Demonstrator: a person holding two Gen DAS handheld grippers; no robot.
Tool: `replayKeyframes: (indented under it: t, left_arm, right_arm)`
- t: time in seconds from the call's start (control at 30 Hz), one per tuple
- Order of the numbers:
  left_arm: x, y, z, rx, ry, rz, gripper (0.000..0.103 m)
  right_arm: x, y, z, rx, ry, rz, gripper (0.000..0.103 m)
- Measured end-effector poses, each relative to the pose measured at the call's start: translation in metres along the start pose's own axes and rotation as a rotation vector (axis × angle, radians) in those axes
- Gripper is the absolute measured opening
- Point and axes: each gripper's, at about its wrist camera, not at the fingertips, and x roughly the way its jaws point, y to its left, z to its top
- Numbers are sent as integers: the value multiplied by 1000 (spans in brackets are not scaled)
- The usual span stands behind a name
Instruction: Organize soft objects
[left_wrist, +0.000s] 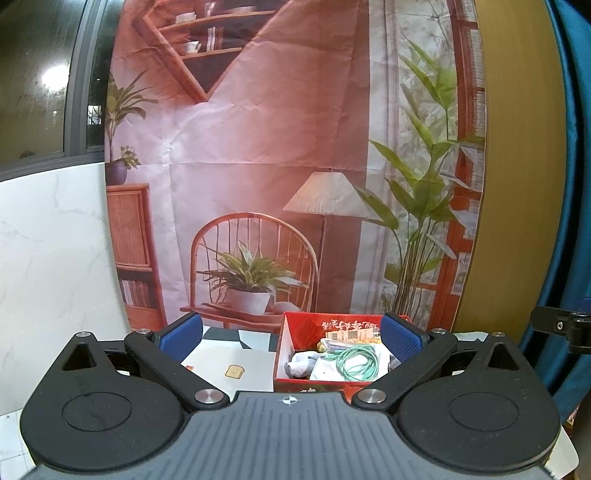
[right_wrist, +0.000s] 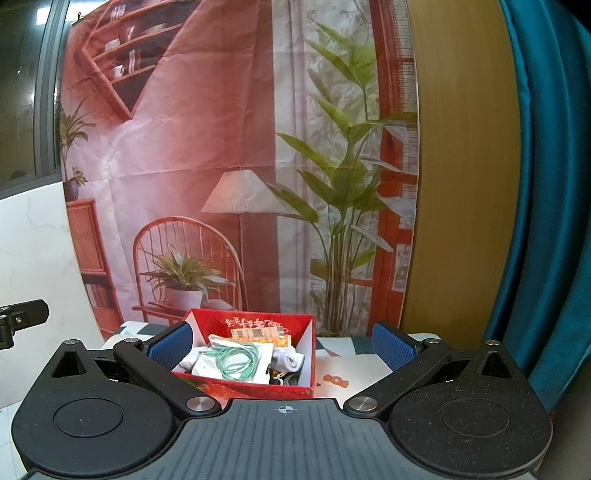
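1. The open red cardboard box (right_wrist: 255, 326) sits on the table against the printed room backdrop (right_wrist: 207, 147), holding a coiled green cable (right_wrist: 234, 360), white rolled socks (right_wrist: 291, 360) and small packets.
2. The left gripper (left_wrist: 291, 338) hangs level just before the box, blue pads (left_wrist: 181, 338) spread wide, holding nothing.
3. The right gripper (right_wrist: 282, 343) hangs likewise beside it, fingers wide apart, empty.
4. White paper sheets (left_wrist: 236, 363) lie left of the box.

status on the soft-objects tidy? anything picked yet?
Done: a green cable coil, white socks and packets already sit in the red box. In hand: nothing; left gripper and right gripper are both open, facing the box. Left: cannot tell; no loose items visible.
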Motion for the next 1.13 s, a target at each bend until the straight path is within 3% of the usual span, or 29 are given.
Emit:
replayKeyframes:
  t: [1.13]
  left_arm:
    - [0, 3, -2, -29, 0, -20, 103]
  right_arm:
    - [2, -3, -8, 2, 11, -2, 103]
